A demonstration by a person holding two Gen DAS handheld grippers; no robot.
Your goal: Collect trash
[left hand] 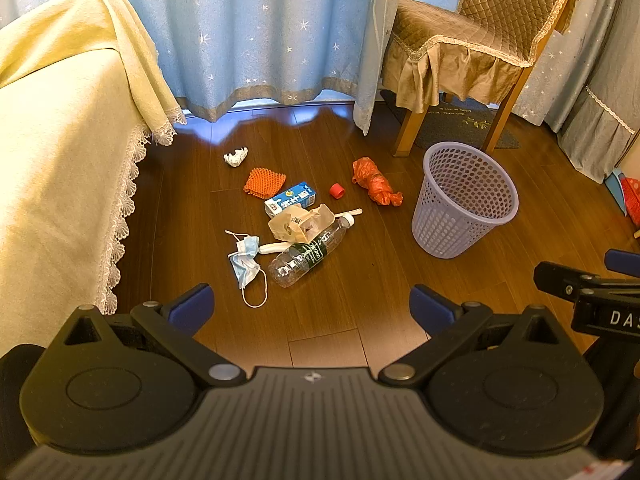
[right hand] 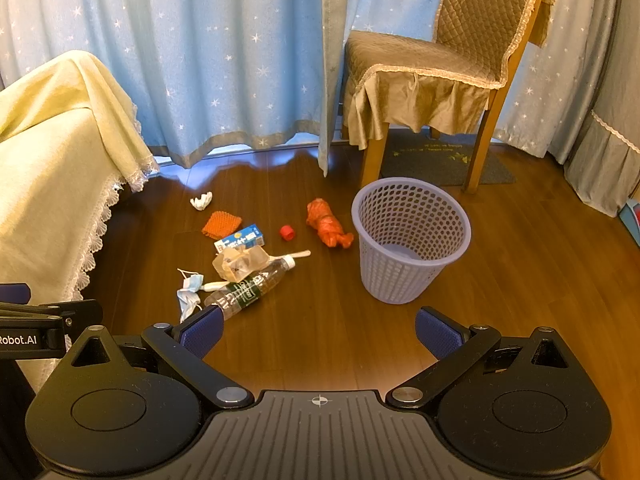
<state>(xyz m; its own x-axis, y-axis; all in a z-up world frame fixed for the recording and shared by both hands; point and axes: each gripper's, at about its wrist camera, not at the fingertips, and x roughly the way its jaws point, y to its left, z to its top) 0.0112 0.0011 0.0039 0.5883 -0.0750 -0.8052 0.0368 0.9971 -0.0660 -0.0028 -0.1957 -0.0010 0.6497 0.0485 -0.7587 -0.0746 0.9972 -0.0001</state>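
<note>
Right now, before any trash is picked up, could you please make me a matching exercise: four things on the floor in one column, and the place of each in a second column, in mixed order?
Things
1. plastic bottle
2. red cap
3. white tissue
4. face mask

Places
A. nearest the curtain, beyond the orange net
B. between the milk carton and the orange bag
C. lying on its side, partly under the crumpled paper bag
D. left of the bottle, toward the bed

Pairs: 1-C, 2-B, 3-A, 4-D
</note>
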